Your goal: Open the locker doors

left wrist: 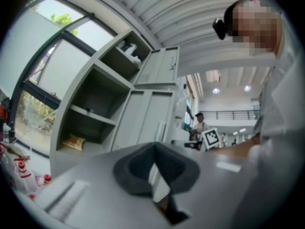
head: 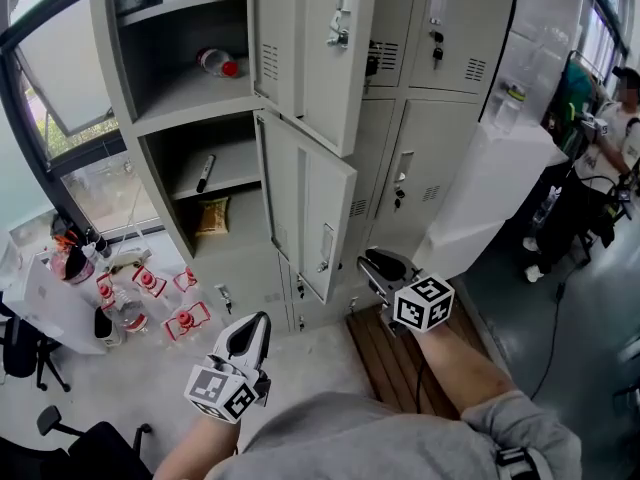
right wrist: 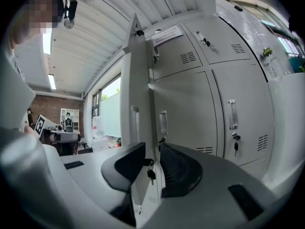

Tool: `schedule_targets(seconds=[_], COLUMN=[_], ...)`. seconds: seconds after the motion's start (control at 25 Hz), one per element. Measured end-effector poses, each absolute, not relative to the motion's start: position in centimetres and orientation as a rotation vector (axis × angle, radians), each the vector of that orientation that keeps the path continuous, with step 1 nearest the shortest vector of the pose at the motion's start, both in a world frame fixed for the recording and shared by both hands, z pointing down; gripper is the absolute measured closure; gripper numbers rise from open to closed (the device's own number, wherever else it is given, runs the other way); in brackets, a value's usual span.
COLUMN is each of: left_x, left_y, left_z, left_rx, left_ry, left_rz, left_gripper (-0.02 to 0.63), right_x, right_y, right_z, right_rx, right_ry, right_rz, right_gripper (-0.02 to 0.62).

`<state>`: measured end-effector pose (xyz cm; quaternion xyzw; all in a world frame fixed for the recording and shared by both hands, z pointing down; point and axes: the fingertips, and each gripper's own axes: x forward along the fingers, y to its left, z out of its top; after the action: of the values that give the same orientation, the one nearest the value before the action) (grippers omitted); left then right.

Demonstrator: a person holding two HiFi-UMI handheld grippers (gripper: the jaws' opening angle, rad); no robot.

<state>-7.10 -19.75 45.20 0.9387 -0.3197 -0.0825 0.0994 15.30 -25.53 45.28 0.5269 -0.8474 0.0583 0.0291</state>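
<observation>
A grey locker bank (head: 440, 88) stands ahead. In its left column the upper door (head: 310, 48) and the middle door (head: 310, 208) hang open. The doors to the right (head: 425, 158) are closed, with keys in their locks. My right gripper (head: 372, 261) hovers low, just right of the middle door's free edge, jaws apart. In the right gripper view that door edge (right wrist: 136, 104) and a hanging key (right wrist: 150, 175) show through the gap of the right gripper (right wrist: 153, 154); no contact is visible. My left gripper (head: 250, 336) (left wrist: 152, 147) is lower left, shut and empty.
The open shelves hold a bottle (head: 215, 63), a dark stick (head: 204, 172) and a yellow packet (head: 211, 215). Several red-and-white bottles (head: 150, 298) lie on the floor at left. A wooden pallet (head: 400, 358) sits by the lockers. A white cabinet (head: 490, 188) and a person (head: 615, 118) are at the right.
</observation>
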Motion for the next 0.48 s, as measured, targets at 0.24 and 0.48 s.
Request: schedule_targets(seconds=[0.24, 0.48], left_x=[-4.4, 0.1], left_y=[-21.6, -22.7], left_z=[45.6, 45.0], left_rx=[2.722, 2.592], left_ry=[-1.113, -1.357], left_rz=[-0.261, -0.329], left_gripper=[0.601, 0.601], right_x=[16.8, 15.8], right_y=[-31.8, -38.1], right_z=[44.5, 43.4], right_rx=[1.466, 1.200], right_ry=[-2.726, -2.816], right_rz=[0.138, 0.035], right_gripper=[0.502, 0.489])
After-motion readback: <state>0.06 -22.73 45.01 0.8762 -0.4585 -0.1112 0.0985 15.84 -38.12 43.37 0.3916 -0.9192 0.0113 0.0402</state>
